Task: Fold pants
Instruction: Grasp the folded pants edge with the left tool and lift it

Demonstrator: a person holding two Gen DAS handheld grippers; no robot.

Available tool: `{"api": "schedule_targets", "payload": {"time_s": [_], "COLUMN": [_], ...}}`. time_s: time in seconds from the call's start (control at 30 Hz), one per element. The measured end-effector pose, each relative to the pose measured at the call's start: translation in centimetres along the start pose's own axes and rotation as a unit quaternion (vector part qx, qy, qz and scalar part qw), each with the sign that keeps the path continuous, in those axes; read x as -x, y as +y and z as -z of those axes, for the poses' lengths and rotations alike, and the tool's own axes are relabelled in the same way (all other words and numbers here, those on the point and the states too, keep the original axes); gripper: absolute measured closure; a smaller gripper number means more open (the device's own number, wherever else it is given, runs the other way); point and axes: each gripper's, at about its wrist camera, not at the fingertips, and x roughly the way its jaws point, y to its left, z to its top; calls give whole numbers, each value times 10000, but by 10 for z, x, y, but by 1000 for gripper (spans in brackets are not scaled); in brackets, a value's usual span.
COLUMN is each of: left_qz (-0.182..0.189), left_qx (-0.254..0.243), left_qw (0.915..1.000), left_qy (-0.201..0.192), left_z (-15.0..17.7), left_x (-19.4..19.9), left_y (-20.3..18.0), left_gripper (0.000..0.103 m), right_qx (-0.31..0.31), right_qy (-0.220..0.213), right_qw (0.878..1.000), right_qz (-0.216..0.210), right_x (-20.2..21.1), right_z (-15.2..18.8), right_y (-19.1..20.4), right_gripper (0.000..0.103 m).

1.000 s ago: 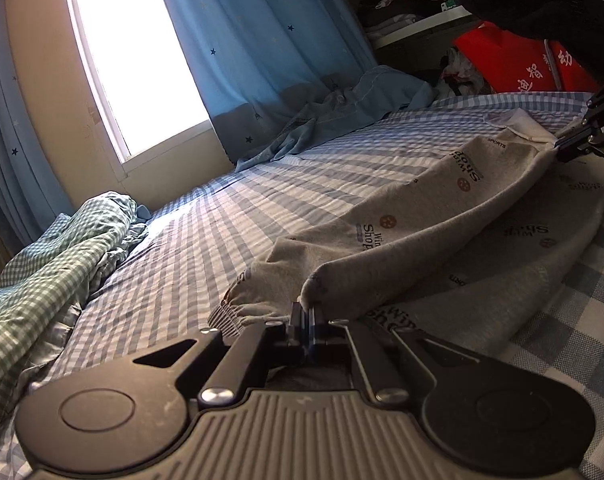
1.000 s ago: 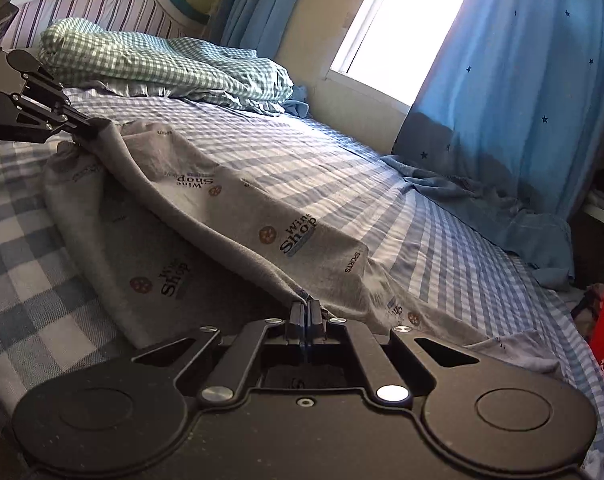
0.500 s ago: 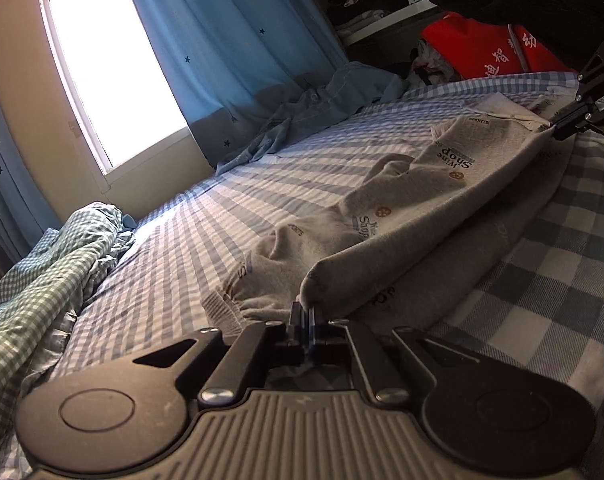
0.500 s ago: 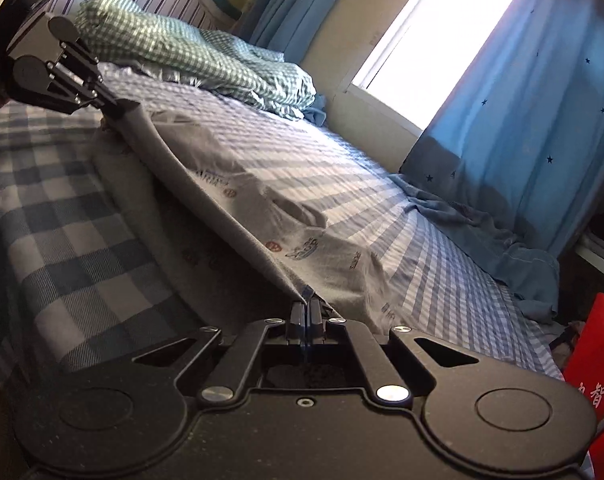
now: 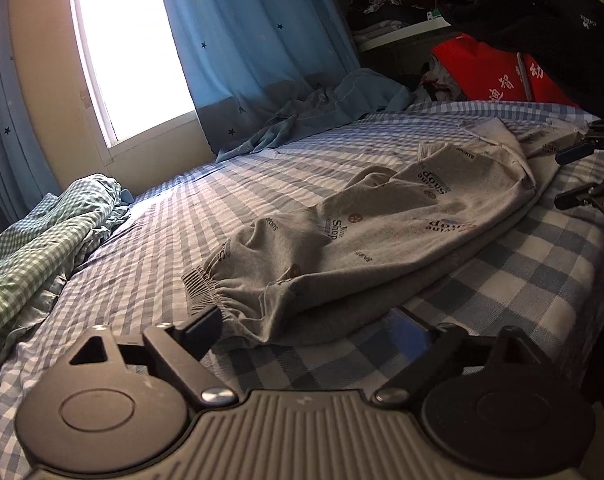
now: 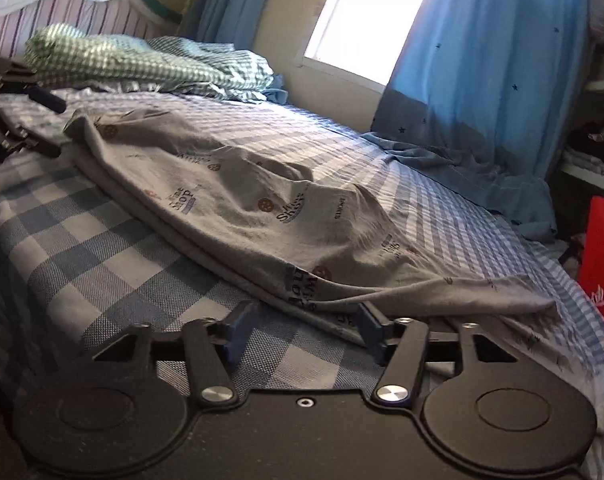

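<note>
The wide bed with its blue-and-white checked sheet (image 5: 534, 288) fills most of what I see, stretching toward the bright window (image 5: 130, 48) hung with long blue star-dotted curtains (image 5: 258, 52). A rumpled green-and-white gingham blanket (image 6: 142, 64) is heaped at the head of the bed, below the striped headboard (image 6: 62, 20). A red fabric bag with white characters (image 5: 498, 76) stands past the foot of the bed. Lying lengthwise near the bed's near edge are the grey printed cotton pants (image 5: 382, 232), folded so one leg lies on top of the other, the cloth loose and wrinkled, the elastic cuffs at my left end and the waist at my right end. My left gripper (image 5: 310, 328) sits low just in front of the cuffs with its fingers spread wide, nothing between them, one fingertip (image 5: 202, 326) close beside the gathered cuff. My right gripper (image 6: 302, 324) is likewise spread apart and holding nothing, at the waist end, with the hem of the grey cloth draped just over its right finger (image 6: 372, 320).
</note>
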Motion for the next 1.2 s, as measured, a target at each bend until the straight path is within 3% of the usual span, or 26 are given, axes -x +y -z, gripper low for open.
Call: {"api": "schedule_targets", "payload": {"time_s": [0.1,0.13,0.3,0.57,0.77,0.87,1.0,1.17,1.2], "left_qz": [170,285,913,1780,2528,2920,3306,3405,3403], "left_qx": [146,180,270,134,510,893,1608,2108,2191], "left_qw": [9997,9994,9953,9832,9661,9521,9285,9106,9076], "left_qy": [19,1,-163,-387,-84,147,529,1024,1112], "left_z": [-14,-20,-59,-129,-166,-175,-178,-170,-168], "left_x": [-1,-3,-20,-75,-142,-171,-203,-230,-233], "left_y": [-14,-19,-51,-126,-171,-178,-175,-168,-166], "left_gripper": [1,1,0,0,0,1,21,57,59], "right_qx": [-560,-727,-1597,-2612,-3240,-3345,-3235,-3340,-3374], "right_qy": [-97,-149,-151,102,312,327,341,296,354], "right_qw": [9980,9964,9825,9558,9315,9299,9397,9418,9406], "right_qz": [286,401,947,1344,1624,1496,1058,239,157], "right_x": [11,15,31,49,48,41,12,-60,-77], "right_z": [6,9,30,74,95,91,57,-2,-13], "right_y": [-13,-17,-44,-115,-172,-202,-248,-301,-309], "right_gripper": [2,1,1,1,1,1,1,1,1]}}
